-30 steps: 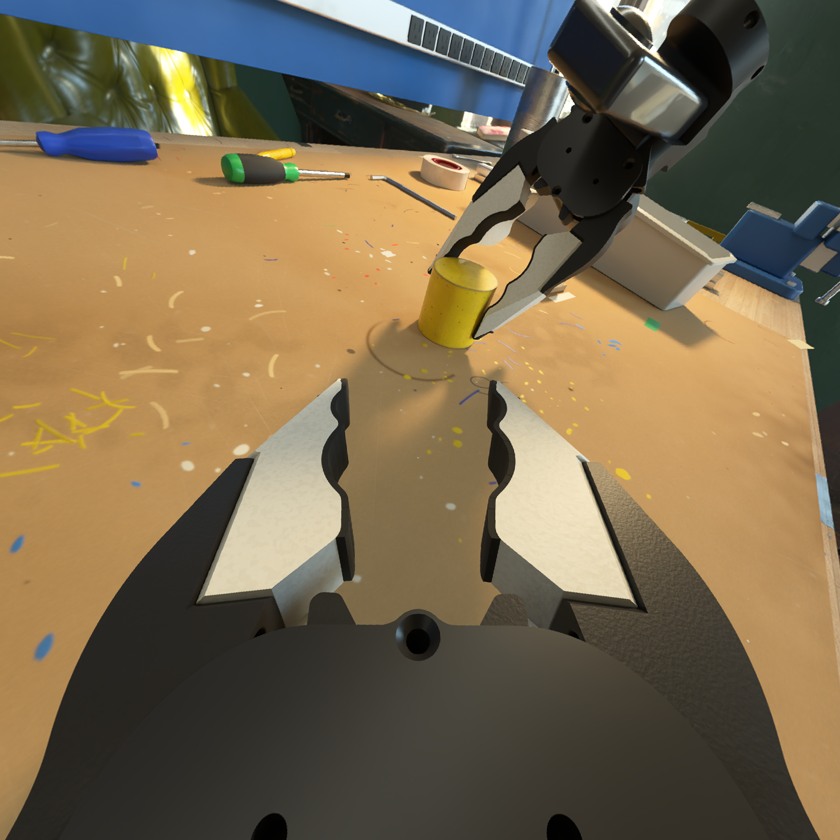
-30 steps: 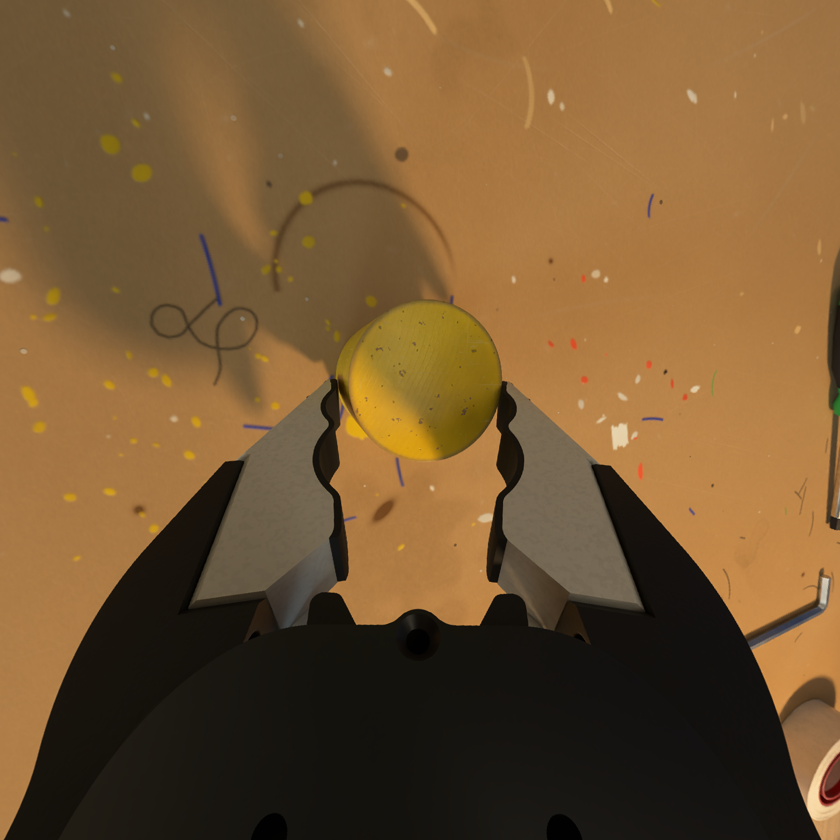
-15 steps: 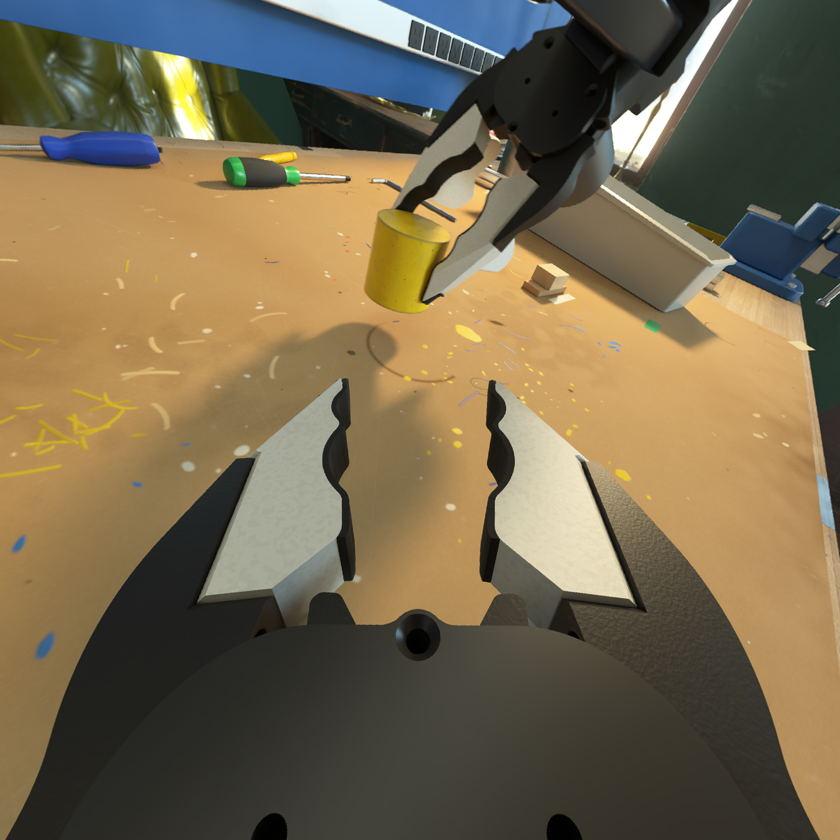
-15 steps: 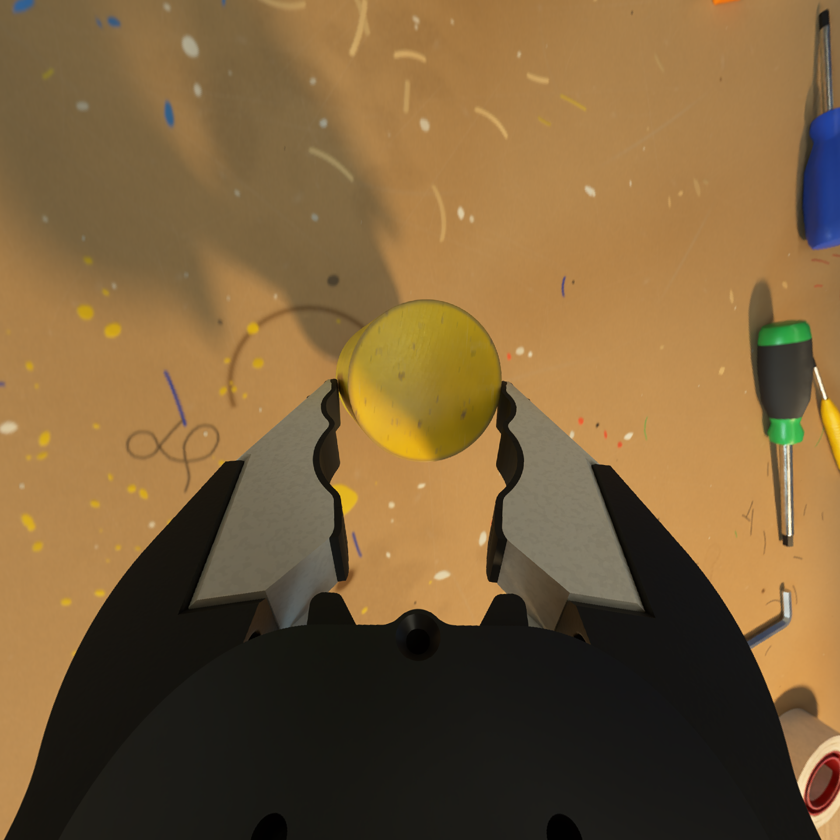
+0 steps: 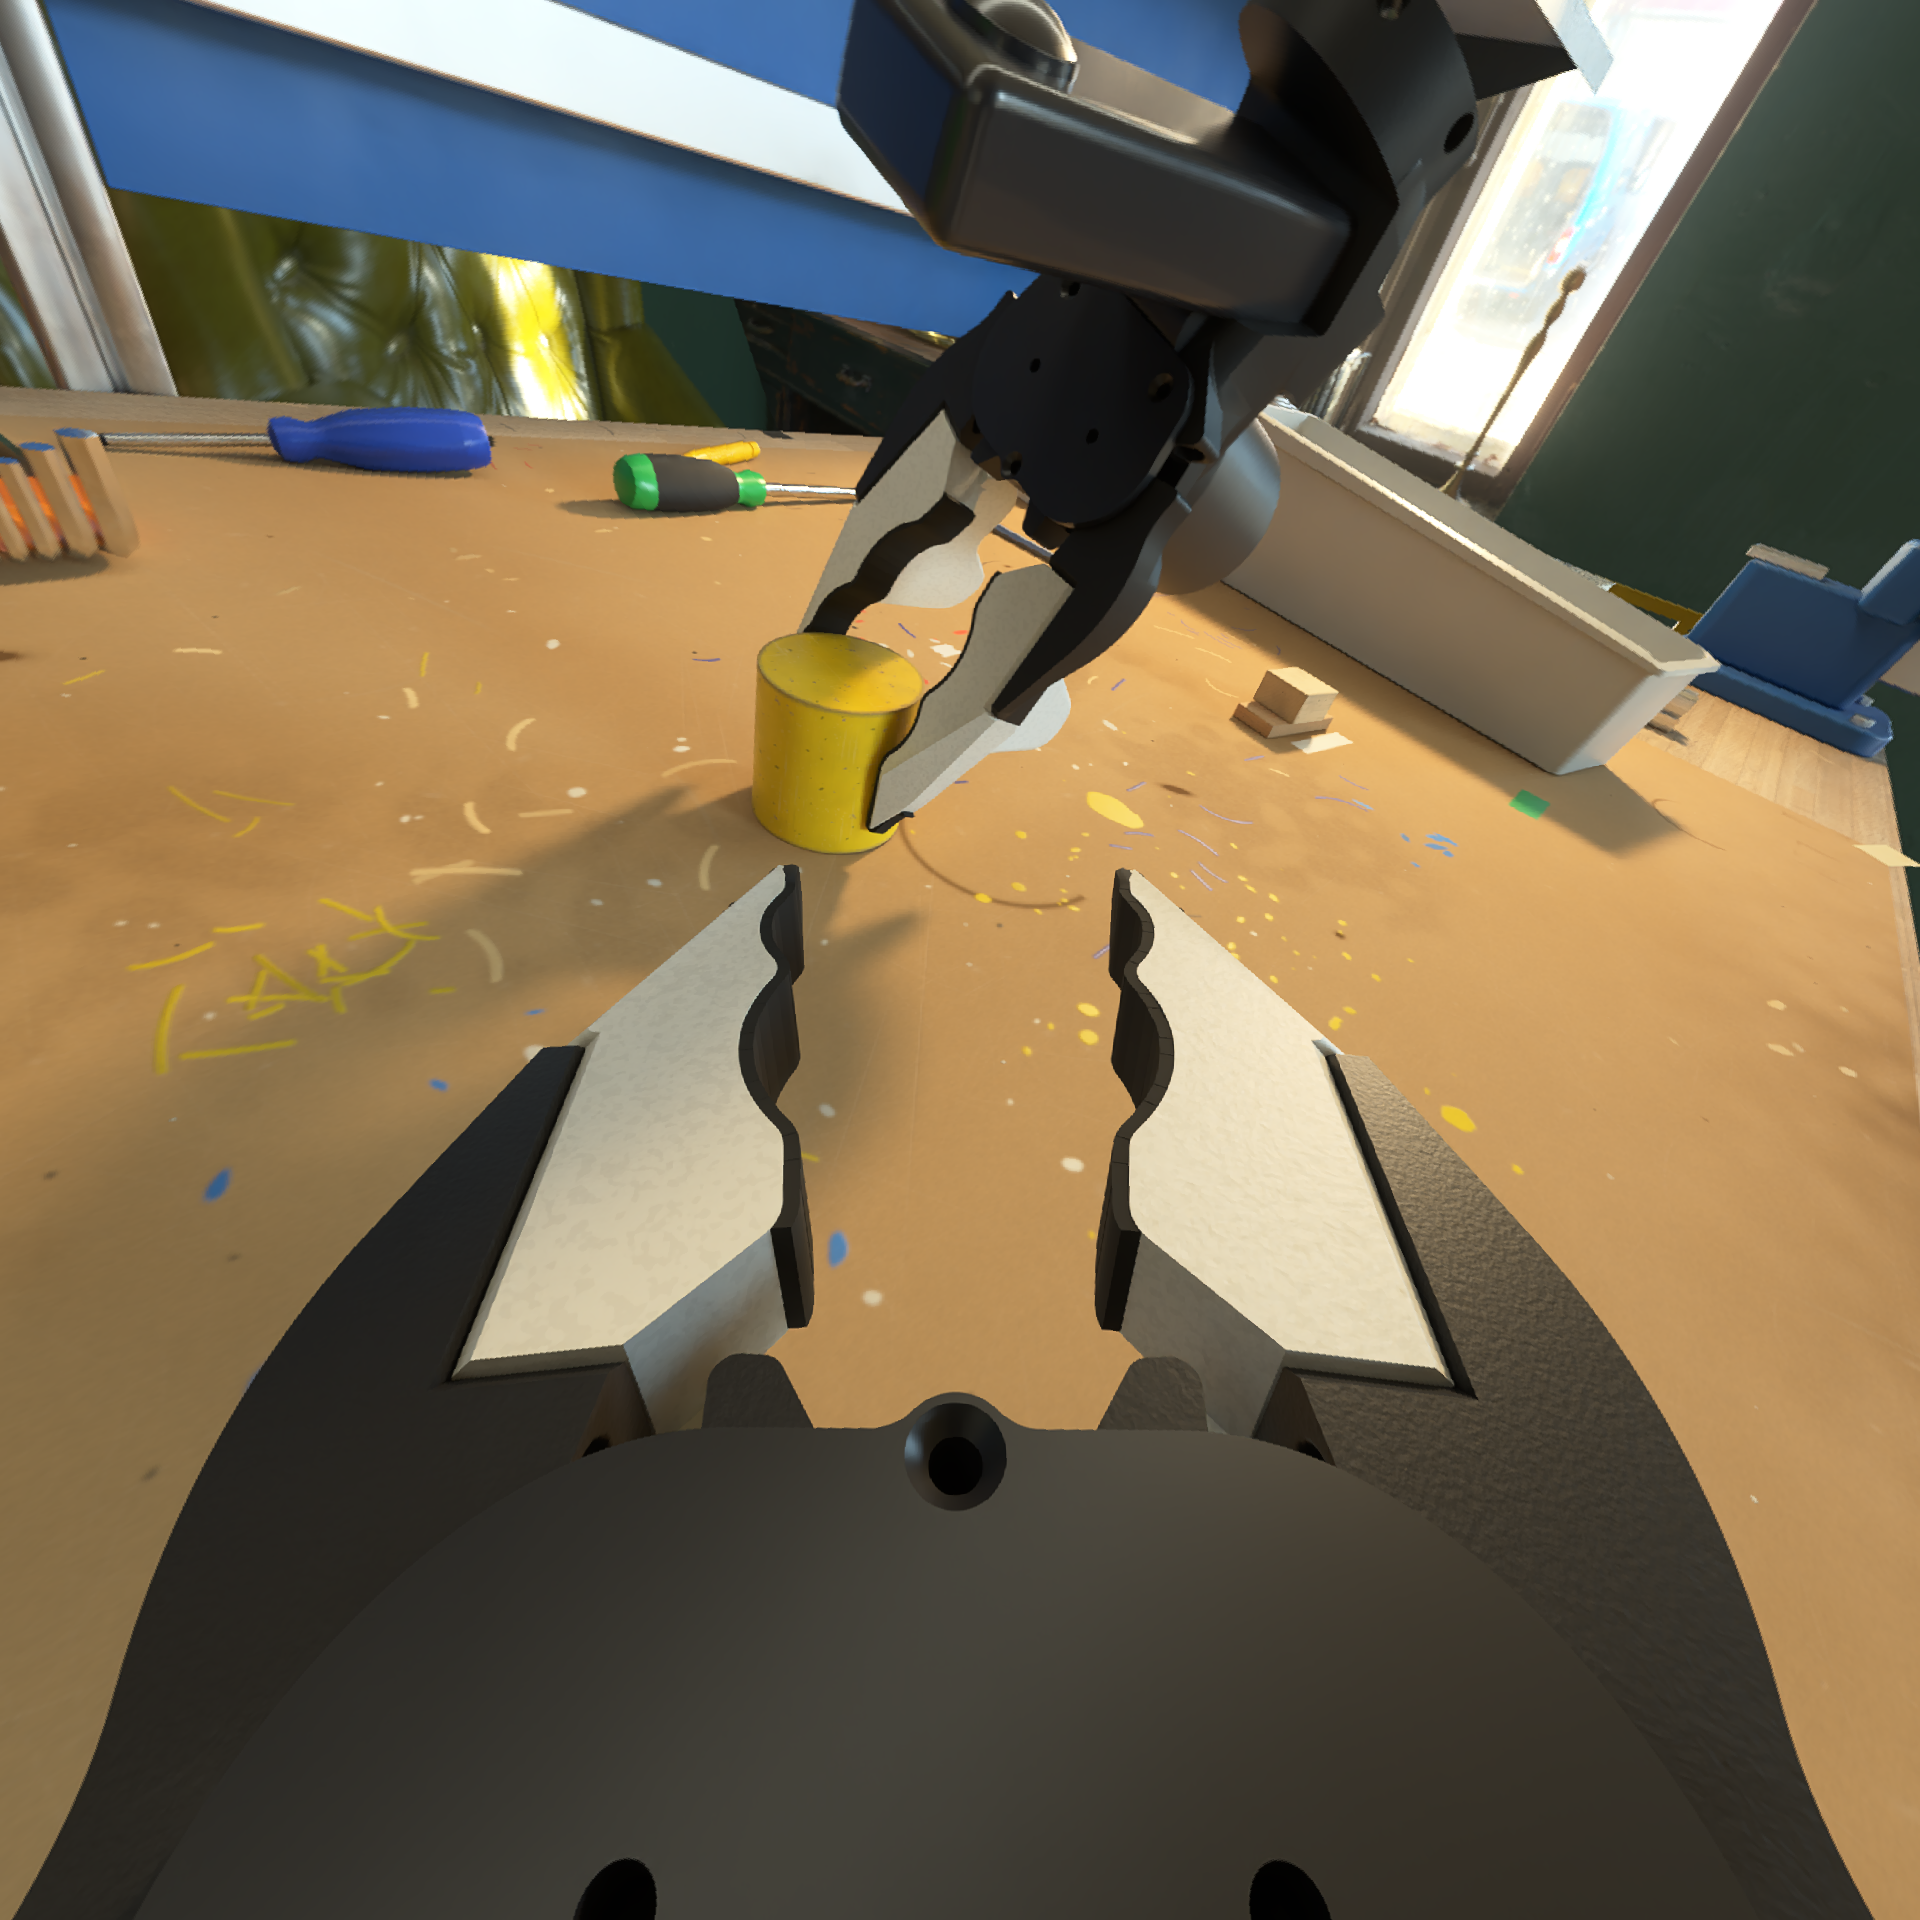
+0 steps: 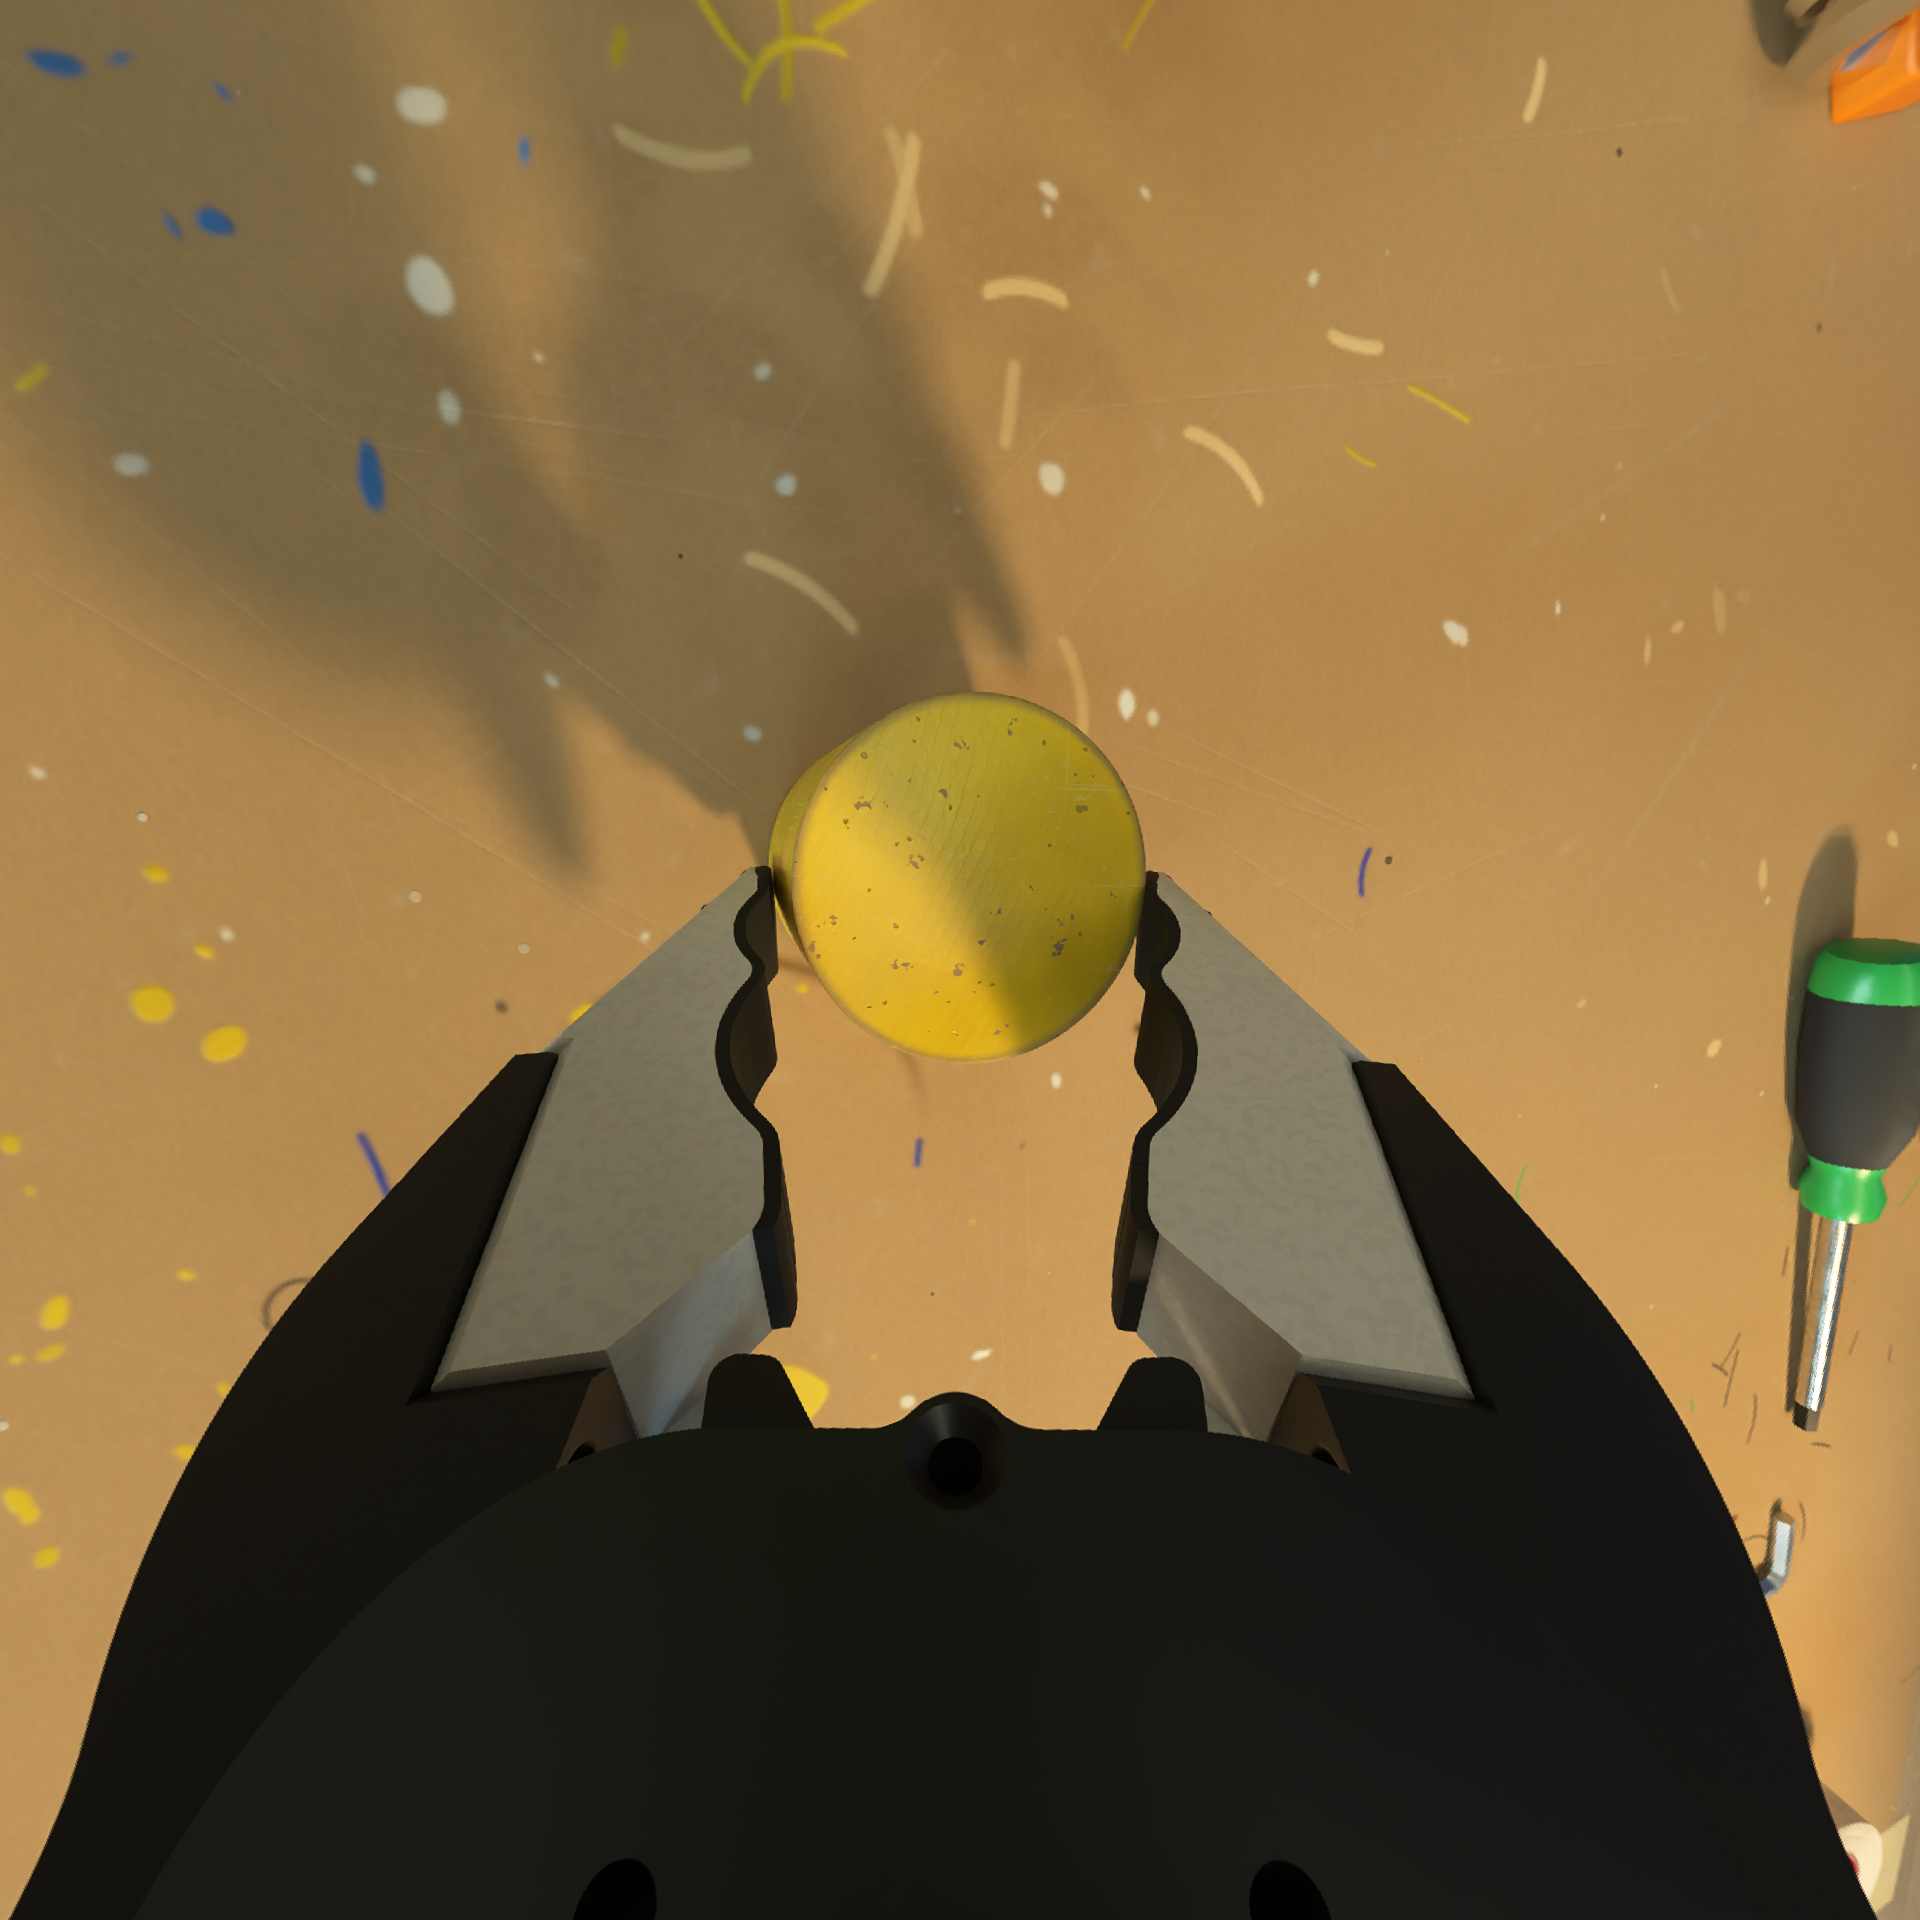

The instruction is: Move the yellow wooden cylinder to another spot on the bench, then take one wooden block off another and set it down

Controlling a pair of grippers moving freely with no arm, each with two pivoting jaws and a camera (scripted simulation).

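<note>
The yellow wooden cylinder (image 5: 821,748) stands upright, its base at or just above the bench (image 5: 520,727), left of a dark ring mark. My right gripper (image 5: 857,717) reaches down from above and is shut on its sides. In the right wrist view the cylinder's round top (image 6: 956,831) sits between the fingertips of the right gripper (image 6: 956,883). My left gripper (image 5: 956,894) is open and empty, low over the bench just in front of the cylinder. A small wooden block sits on a flatter one (image 5: 1283,707) to the right.
A blue screwdriver (image 5: 379,438) and a green-and-black screwdriver (image 5: 686,483) lie at the back; the latter also shows in the right wrist view (image 6: 1855,1070). A white bin (image 5: 1455,613) and a blue vise (image 5: 1808,644) stand at the right. Wooden strips (image 5: 62,499) stand at far left.
The right gripper lifted the cylinder off the ring mark, carried it to the left and brought it down to the bench. The left gripper has stayed still and open.
</note>
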